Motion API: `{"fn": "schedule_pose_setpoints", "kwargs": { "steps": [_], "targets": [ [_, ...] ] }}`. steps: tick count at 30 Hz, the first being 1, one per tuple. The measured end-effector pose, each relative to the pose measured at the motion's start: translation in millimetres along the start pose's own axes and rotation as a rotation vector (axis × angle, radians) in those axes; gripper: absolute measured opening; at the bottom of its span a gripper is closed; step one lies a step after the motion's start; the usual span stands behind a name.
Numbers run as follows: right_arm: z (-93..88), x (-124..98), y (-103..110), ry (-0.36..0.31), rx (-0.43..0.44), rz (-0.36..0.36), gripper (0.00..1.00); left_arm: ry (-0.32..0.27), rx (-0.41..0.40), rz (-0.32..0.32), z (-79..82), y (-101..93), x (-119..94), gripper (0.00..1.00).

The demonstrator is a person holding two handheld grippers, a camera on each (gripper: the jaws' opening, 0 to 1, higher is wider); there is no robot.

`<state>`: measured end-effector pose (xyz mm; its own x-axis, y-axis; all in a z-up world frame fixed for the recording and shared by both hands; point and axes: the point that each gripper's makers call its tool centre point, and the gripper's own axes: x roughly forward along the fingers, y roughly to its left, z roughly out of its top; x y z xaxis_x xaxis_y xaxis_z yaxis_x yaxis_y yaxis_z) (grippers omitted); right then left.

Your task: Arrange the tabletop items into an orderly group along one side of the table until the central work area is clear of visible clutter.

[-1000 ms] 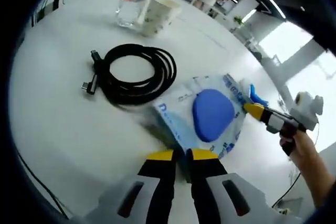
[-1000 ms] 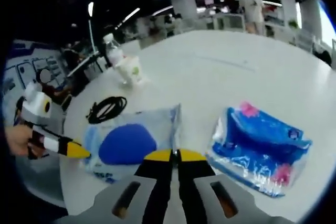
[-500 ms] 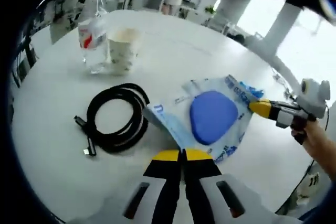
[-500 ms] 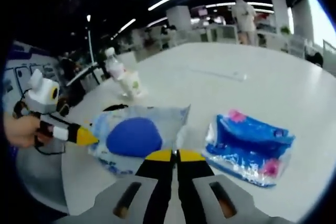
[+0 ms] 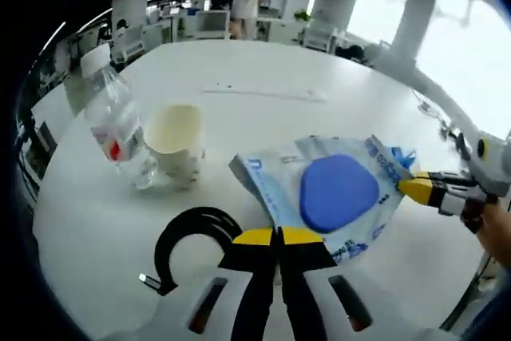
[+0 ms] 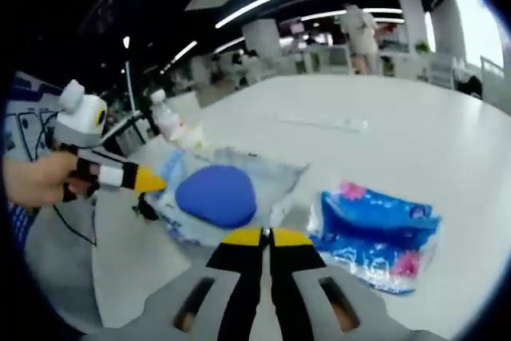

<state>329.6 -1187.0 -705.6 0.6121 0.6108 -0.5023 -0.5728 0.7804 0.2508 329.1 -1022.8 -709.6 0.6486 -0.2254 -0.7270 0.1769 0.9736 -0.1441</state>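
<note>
A clear plastic bag with a blue pad inside hangs between both grippers, apparently raised off the white table. My left gripper is shut on the bag's near edge. From the right, my right gripper is pinched on its far corner. In the right gripper view the same bag lies ahead of my right gripper, which is shut on its edge, and the left gripper holds it from the left. A blue tissue packet lies on the table to the right.
A clear water bottle and a paper cup stand together at the left. A coiled black cable lies near my left jaws, partly hidden by them. The bottle also rises behind the bag. A person stands far behind the table.
The bag has travelled with both grippers towards the bottle and cup, which now sit much closer in the left gripper view. The cable has slid under the left jaws.
</note>
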Motion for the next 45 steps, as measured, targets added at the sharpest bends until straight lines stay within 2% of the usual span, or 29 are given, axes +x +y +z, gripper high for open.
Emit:
{"fn": "schedule_pose_setpoints", "kwargs": {
  "steps": [3,6,11,20,27,32,35,45],
  "targets": [
    [1.3,9,0,0.003,-0.005,-0.006,0.0,0.006,0.066,0.022,11.0,5.7,8,0.0],
    [-0.9,16,-3,0.019,-0.038,-0.029,0.0,0.004,0.081,0.026,18.1,7.0,16,0.0],
    [0.4,19,-7,0.014,-0.021,-0.045,0.0,0.003,0.101,0.033,29.7,15.1,31,0.0],
    [1.2,25,-12,0.011,-0.019,-0.069,0.0,0.014,0.15,0.041,35.9,16.3,46,0.0],
    [5.4,29,-15,-0.001,-0.008,-0.081,0.0,0.017,0.157,0.047,44.5,23.0,54,0.0],
    [2.7,34,-15,0.013,-0.019,-0.089,0.0,0.029,0.183,0.056,42.2,23.4,56,0.0],
    [-1.6,36,-17,0.028,-0.004,-0.098,0.0,0.047,0.21,0.054,34.7,21.6,57,0.0],
    [-5.3,39,-18,0.038,0.006,-0.097,0.0,0.065,0.201,0.059,24.8,23.4,55,0.0]
  ]
}}
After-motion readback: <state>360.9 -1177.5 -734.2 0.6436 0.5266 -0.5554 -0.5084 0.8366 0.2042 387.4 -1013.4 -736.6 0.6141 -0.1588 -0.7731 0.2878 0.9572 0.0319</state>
